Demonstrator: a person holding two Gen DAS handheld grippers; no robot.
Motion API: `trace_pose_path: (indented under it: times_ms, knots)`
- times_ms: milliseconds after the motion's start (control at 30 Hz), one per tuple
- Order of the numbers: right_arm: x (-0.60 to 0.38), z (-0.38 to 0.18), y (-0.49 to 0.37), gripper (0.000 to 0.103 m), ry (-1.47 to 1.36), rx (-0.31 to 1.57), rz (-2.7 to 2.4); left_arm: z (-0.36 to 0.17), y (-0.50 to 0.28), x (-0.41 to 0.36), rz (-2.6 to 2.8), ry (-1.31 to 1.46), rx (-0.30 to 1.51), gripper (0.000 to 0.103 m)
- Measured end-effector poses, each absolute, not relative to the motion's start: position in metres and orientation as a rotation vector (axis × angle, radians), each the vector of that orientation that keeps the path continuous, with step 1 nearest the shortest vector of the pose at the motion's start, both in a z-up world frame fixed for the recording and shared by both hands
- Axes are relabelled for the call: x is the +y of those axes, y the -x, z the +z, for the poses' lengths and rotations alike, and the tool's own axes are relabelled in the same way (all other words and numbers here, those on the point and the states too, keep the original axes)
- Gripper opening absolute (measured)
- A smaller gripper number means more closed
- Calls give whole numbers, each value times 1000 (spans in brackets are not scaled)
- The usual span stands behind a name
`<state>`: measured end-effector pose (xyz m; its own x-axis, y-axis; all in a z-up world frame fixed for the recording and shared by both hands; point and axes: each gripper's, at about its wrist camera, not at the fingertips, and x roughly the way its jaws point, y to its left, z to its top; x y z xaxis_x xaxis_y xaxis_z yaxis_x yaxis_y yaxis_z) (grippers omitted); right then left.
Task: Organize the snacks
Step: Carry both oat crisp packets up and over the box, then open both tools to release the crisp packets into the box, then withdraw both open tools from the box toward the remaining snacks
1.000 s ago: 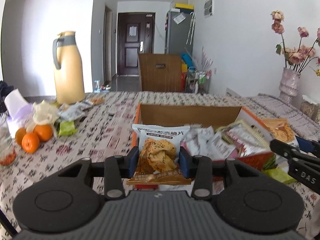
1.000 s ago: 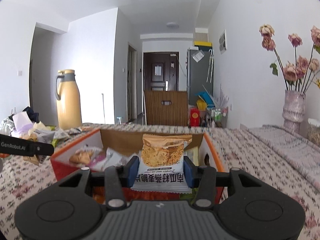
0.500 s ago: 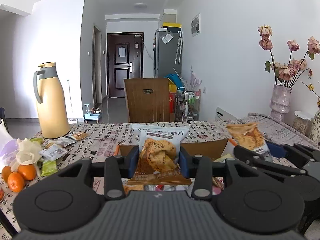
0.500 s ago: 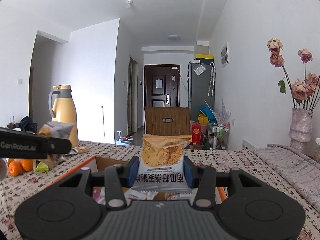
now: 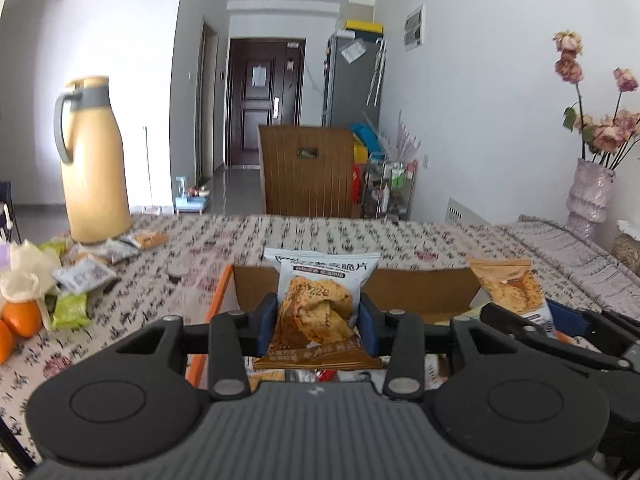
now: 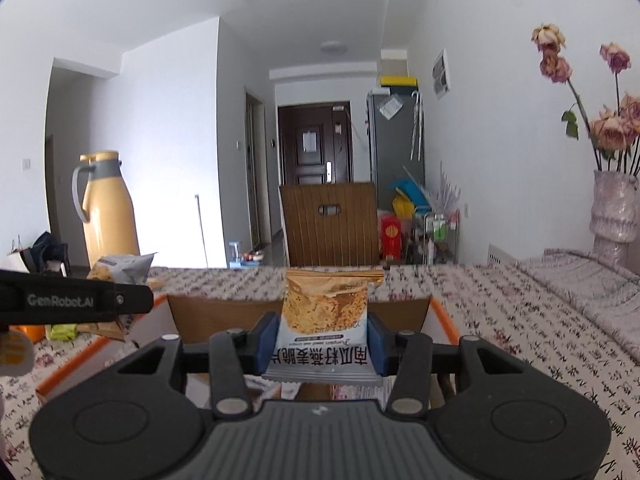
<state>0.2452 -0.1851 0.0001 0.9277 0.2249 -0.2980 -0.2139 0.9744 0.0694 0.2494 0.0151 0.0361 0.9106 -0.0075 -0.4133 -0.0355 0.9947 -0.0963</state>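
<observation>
Snack bag [image 5: 316, 312] pinched in left hand-held gripper [image 5: 318, 322], second bag [image 6: 325, 320] pinched in right hand-held gripper [image 6: 322, 338], both held above box [image 5: 420, 292] on counter [image 5: 320, 236]. Bags judged light, soft, crinkly; chips easily crushed. Best gripped gently at sides.

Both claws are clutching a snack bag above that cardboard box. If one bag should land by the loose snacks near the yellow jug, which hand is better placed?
Probably the left gripper: the loose snacks lie on its side, while the right gripper would have to cross over it.
</observation>
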Motion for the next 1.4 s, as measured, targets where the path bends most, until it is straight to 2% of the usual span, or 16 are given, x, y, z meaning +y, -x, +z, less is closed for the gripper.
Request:
trace_pose_path:
  times_ms: [267,300,367,400,433,467,500,533,600,1400]
  knots:
    - [-181,-5,-244,46,-23,344,242,23,-257,19,4,112,470,43]
    - [-182,-5,-244,46,-23,348,242,23,-257,20,13,116,468,46]
    - [-182,-7,-245,51,-21,361,231,24,-255,22,19,125,456,57]
    - [-183,-7,-246,60,-26,368,228,24,-253,22,22,130,449,70]
    - [-184,-7,-246,73,-33,369,222,25,-252,23,33,134,440,86]
    - [-186,-6,-246,80,-40,368,214,26,-251,24,49,138,426,93]
    - [-188,-6,-246,93,-47,366,206,27,-249,25,63,141,415,103]
    - [-190,-6,-246,99,-56,363,199,27,-248,26,69,144,409,103]
    - [-192,-6,-247,103,-68,365,190,29,-248,26,61,151,407,103]
    - [-192,-2,-248,103,-51,412,168,36,-251,24,68,151,445,103]
